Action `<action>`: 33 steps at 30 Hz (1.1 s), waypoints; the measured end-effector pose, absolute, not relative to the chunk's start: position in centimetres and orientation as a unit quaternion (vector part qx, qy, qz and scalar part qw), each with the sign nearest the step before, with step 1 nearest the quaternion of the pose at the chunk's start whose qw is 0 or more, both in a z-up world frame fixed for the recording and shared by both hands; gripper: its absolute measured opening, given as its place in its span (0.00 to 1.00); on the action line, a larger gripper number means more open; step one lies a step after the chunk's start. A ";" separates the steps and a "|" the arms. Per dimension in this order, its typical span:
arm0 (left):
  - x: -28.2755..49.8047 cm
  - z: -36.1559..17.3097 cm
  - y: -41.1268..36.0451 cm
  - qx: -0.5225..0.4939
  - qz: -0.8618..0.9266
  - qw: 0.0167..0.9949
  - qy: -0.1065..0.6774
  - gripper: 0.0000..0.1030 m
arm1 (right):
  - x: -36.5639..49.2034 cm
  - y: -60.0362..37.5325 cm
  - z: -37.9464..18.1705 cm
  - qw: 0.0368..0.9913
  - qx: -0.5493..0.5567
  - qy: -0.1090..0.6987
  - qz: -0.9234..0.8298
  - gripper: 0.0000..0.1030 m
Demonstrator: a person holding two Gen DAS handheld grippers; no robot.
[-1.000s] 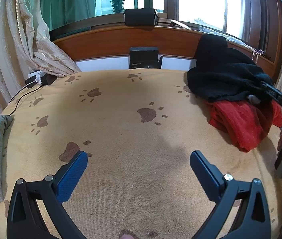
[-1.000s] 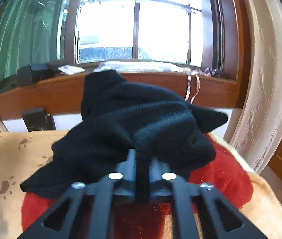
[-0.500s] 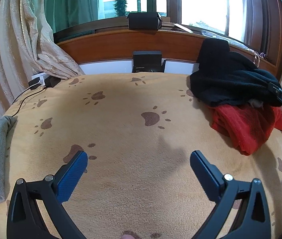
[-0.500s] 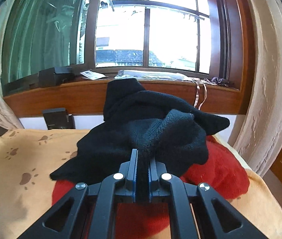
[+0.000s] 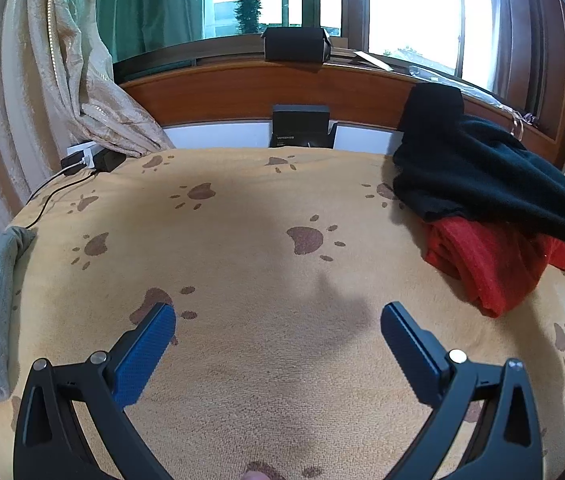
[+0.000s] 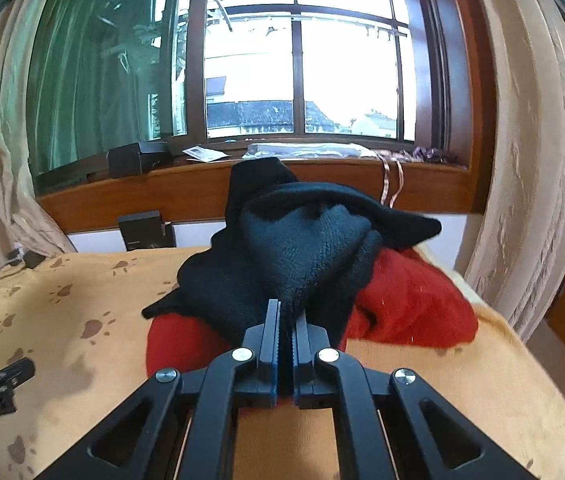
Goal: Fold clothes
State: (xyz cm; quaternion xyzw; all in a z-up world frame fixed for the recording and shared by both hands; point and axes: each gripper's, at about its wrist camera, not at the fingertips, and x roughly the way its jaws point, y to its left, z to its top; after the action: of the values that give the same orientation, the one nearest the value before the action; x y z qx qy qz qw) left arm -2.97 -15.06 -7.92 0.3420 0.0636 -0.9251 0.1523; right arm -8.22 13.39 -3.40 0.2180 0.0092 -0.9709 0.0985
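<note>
Sweater (image 5: 482, 176) atop second garment (image 5: 486, 264), right side of blanket (image 5: 242, 264); box (image 5: 300, 126) behind.

Left gripper (image 5: 278, 322) spread wide, empty; right gripper (image 6: 286, 312) clamped on black knit (image 6: 302, 248).

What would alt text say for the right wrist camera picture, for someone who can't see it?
The right gripper, jaws shut, pinches a black knit sweater that is heaped on a red garment on a tan paw-print blanket. A large bright window and a wooden sill fill the background.
</note>
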 end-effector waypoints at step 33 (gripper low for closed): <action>-2.6 -7.5 -15.5 0.345 -0.924 0.136 0.094 1.00 | -14.4 17.2 -5.5 0.101 0.240 -0.096 -0.961 0.83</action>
State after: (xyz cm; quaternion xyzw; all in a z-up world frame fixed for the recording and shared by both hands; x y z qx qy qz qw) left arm -2.57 -15.53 -7.52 0.3449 0.0942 -0.9240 0.1355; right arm -14.37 17.18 -5.51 0.2404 -0.0958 -0.9607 0.1008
